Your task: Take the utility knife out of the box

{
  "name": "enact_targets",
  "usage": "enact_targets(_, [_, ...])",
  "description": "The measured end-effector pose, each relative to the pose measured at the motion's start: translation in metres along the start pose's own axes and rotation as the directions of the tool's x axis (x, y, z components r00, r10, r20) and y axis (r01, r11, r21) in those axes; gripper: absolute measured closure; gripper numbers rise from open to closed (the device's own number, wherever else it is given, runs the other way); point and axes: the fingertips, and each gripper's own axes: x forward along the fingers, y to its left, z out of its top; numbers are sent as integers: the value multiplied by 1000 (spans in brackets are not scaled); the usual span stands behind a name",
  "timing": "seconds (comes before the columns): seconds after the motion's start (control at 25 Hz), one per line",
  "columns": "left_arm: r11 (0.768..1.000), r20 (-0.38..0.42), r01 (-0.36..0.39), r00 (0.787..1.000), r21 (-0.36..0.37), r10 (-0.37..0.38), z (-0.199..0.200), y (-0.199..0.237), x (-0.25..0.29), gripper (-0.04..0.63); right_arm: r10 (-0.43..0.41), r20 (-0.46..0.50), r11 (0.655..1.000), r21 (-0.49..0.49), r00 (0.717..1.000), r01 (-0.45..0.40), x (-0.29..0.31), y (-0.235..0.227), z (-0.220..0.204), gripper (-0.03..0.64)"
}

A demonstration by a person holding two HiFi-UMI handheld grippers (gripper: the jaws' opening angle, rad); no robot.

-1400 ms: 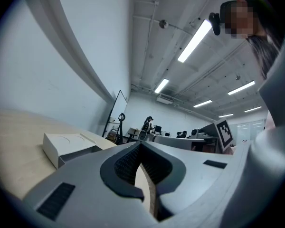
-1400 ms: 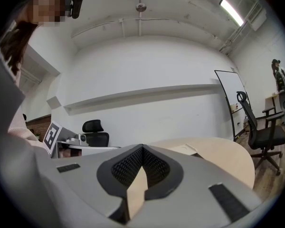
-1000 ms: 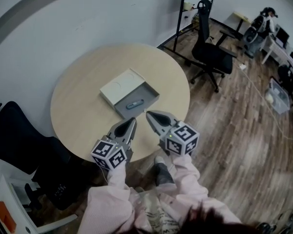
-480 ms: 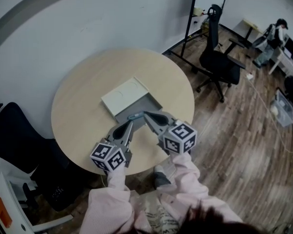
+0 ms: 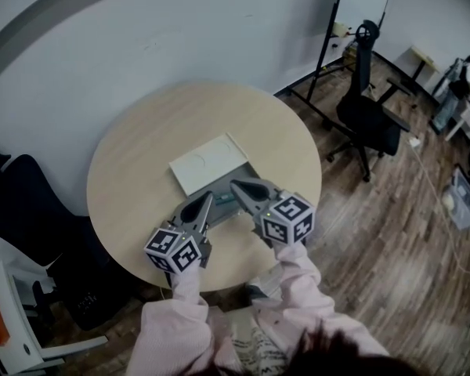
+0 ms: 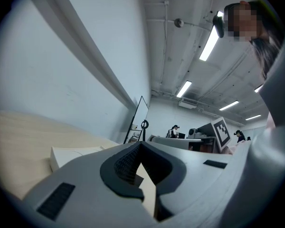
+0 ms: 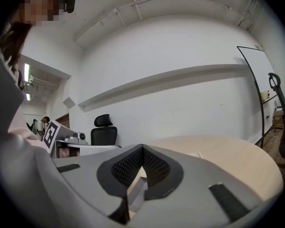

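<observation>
Round and pale, the wooden table is standing close to a plain white wall and is carrying everything the task needs.

**Task item.** The utility knife is lying inside the open grey box, roughly mid-length. Only a small teal sliver is showing between the two gripper tips, so it is probably lying along the box, but this view is not confirming that. The white lid is resting on the table on the far side of the box, touching it and leaving the inside uncovered.

**Grippers.** The left gripper is hovering at the near left edge of the box and pointing about level. Its jaws are meeting at the tips and are gripping nothing. The right gripper is reaching over the near right part of the box, with its tip just beside the knife. Its jaws are likewise pressed together and empty.

**Step in hand.** This reads as the approach before the grasp. The knife is not yet being touched or lifted.

**Next move calls for:**
- parting the jaws of the picking gripper far enough to straddle the knife body;
- tipping that gripper downward, since a level tip is unlikely to clear the box wall;
- closing across the knife's narrow sides, then lifting straight up, clear of the walls.

The box looks light and may slide, so steadying it with the other gripper is advisable.

**Surroundings.** A black office chair is standing well apart on the wood floor, and a dark chair is sitting just beside the table's left edge.
</observation>
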Motion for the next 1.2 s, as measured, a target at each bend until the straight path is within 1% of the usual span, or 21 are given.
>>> enact_targets(0.2, [998, 7, -58, 998, -6, 58, 3, 12, 6, 595, 53, -28, 999, -1, 998, -53, 12, -10, 0, 615])
enact_targets(0.44, [991, 5, -128, 992, -29, 128, -8, 21, 12, 595, 123, -71, 992, 6, 990, -123, 22, -20, -5, 615])
enact_targets(0.64, [986, 16, -164, 986, -40, 165, -14, 21, 13, 595, 148, -118, 989, -7, 982, -150, 28, -25, -19, 614])
enact_targets(0.88, [979, 21, -192, 981, -65, 193, -18, 26, 6, 595, 155, -111, 988, 4, 982, -156, 35, -24, -25, 614])
enact_targets(1.08, [978, 9, -192, 981, -82, 194, -21, 30, 4, 595, 171, -144, 985, 30, 975, -169, 38, -25, -36, 615])
enact_targets(1.2, [978, -4, -187, 982, -97, 188, -26, 33, 3, 595, 168, -170, 986, 47, 971, -162, 42, -27, -41, 614])
